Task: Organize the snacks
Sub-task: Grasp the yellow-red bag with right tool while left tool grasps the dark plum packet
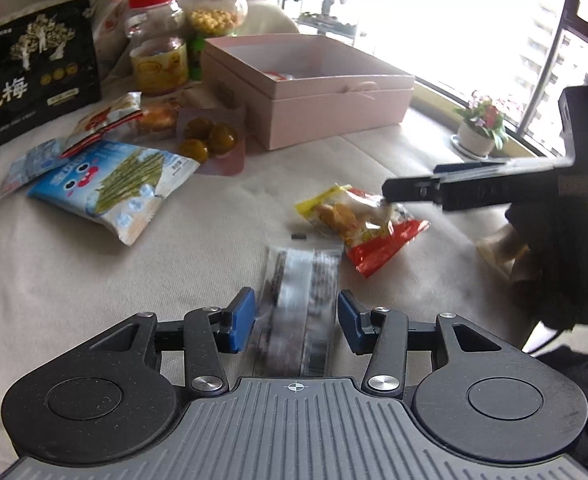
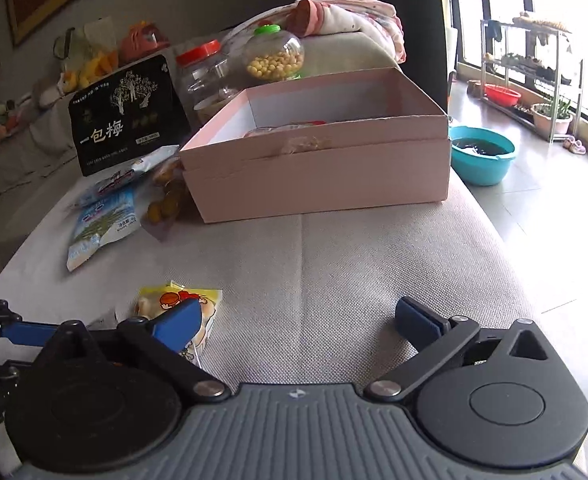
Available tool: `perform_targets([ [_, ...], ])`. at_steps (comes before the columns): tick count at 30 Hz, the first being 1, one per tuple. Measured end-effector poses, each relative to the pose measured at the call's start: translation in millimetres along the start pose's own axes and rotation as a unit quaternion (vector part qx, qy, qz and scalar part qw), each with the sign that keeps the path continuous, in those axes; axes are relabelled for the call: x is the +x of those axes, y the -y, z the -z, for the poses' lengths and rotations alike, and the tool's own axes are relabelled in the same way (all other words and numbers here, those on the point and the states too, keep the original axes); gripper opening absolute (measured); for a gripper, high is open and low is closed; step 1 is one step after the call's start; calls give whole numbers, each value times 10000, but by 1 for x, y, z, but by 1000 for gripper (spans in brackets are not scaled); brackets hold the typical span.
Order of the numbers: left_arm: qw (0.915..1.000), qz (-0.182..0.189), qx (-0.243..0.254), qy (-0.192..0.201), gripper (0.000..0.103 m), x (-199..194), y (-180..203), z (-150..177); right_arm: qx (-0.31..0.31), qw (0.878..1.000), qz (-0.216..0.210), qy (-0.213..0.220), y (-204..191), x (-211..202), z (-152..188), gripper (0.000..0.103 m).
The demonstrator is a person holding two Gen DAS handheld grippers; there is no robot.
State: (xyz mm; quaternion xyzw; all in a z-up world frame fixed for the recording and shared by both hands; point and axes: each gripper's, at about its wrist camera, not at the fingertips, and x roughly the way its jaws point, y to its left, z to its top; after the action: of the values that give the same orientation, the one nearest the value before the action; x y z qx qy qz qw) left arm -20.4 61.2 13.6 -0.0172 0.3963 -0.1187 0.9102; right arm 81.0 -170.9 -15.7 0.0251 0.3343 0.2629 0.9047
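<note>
Clear striped packet (image 1: 298, 300) lies on the beige cushion (image 1: 113, 280), in front of the open pink box (image 1: 314, 92), between the left gripper (image 1: 297, 318) fingers; they're partly open, pads not touching it. Yellow-red snack bag (image 1: 364, 224) just beside it, nearer the box. Right gripper (image 2: 294, 320) spread wide, holding nothing, its left finger over that bag. Blue seaweed pack (image 1: 109, 188) left of box.

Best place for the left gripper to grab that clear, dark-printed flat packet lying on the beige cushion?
Take the clear, dark-printed flat packet across its narrow width at the near end, coming from above and this side. It lies flat, lengthwise between the left gripper pads, which seem not yet to press on it.
</note>
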Motion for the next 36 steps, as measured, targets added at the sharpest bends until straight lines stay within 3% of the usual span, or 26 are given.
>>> perform_targets([
  [6, 9997, -105, 207, 15, 50, 15, 11, -9, 248, 9995, -92, 165, 7, -6, 3, 103],
  [12, 10000, -35, -26, -11, 45, 9, 3, -6, -276, 9985, 375, 289, -21, -12, 2, 103],
  [13, 9999, -114, -106, 21, 45, 6, 0, -4, -370, 9980, 370, 358, -27, -15, 2, 103],
  [16, 9959, -874, -129, 200, 45, -1, -5, 4, -839, 9953, 189, 441, -50, -22, 1, 103],
  [17, 9949, -957, -243, 192, 45, -2, -9, 7, -1063, 9934, 158, 393, -58, -21, 1, 103],
  [21, 9957, -693, -478, 394, 48, -8, -17, 16, -1691, 9854, 182, 6, -86, -8, 5, 103],
  [29, 9956, -825, -212, 386, 49, -6, -10, 18, -1538, 9873, -103, -376, -93, 15, 11, 101],
  [33, 9958, -747, -266, 463, 49, -7, -13, 22, -1479, 9885, -81, -290, -90, 12, 10, 85],
  [36, 9950, -814, -171, 560, 49, -7, -10, 26, -1536, 9877, -130, -277, -90, 9, 9, 62],
])
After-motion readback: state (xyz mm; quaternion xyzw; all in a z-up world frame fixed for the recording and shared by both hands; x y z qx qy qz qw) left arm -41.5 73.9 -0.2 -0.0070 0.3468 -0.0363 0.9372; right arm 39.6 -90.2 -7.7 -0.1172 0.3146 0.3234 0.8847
